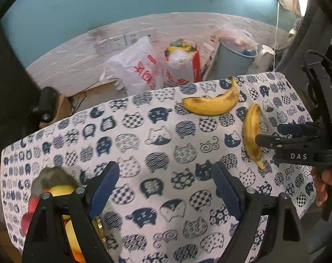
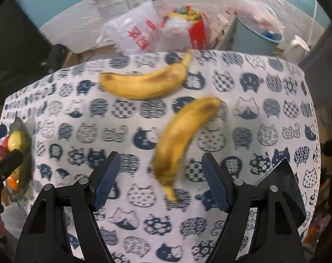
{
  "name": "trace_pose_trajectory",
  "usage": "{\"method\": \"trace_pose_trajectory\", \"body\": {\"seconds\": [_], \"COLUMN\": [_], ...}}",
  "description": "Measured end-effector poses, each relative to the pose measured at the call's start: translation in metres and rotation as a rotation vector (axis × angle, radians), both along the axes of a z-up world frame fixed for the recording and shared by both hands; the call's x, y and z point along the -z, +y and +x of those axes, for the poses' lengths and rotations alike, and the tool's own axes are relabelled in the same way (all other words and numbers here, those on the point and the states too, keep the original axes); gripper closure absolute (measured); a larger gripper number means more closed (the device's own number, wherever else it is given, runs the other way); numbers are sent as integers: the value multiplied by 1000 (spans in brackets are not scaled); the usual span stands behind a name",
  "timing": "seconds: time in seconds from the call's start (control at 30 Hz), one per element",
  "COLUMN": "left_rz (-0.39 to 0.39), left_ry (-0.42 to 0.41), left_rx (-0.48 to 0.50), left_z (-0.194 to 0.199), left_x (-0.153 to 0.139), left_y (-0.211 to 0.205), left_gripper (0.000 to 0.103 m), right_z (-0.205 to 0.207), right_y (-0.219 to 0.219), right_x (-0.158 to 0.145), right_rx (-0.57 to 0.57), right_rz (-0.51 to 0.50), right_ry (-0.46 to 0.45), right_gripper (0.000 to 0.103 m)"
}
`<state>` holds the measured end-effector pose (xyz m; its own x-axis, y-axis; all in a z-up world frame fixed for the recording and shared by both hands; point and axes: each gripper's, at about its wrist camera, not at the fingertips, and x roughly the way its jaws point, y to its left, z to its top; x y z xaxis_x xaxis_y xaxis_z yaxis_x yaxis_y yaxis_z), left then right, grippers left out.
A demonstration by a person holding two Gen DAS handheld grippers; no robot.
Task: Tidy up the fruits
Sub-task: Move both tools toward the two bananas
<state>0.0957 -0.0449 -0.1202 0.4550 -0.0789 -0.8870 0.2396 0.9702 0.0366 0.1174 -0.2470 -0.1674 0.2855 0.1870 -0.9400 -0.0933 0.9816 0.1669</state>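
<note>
Left wrist view: my left gripper (image 1: 166, 188) hangs wide open and empty over the cat-print tablecloth (image 1: 144, 144). 2 bananas lie loose near the far edge, the far banana (image 1: 212, 104) crosswise and the near banana (image 1: 251, 131) lengthwise, partly behind my right gripper (image 1: 259, 141). The fruit bowl (image 1: 50, 177) sits at the cloth's left edge, half hidden by my own finger; I cannot count what it holds.

Right wrist view: the right gripper (image 2: 159, 182) is wide open, holding nothing, with the near banana (image 2: 181, 140) below and between its fingers. Motion blur smears the fruit, so contact is hard to judge. My worry: closing on the curved, ripe skin could bruise it or squirt it toward the table edge, and the 2 grippers could collide.
</note>
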Motion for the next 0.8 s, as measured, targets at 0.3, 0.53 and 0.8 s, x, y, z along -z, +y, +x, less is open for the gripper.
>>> {"method": "trace_pose_trajectory", "body": {"seconds": [0.3, 0.53, 0.8], "left_rz": [26, 19, -10], "left_ry": [27, 61, 92], "left_rx": [59, 51, 19], "left_z": [29, 42, 51], "left_x": [28, 43, 54], "left_y": [-37, -39, -24], "left_gripper": [15, 15, 15], "right_z": [15, 29, 35], "right_y": [-11, 3, 21], "right_x": [29, 45, 55], "right_rx": [23, 3, -72], "right_rz": [7, -17, -98], "right_ry": [44, 59, 50], "right_gripper": [26, 26, 45]}}
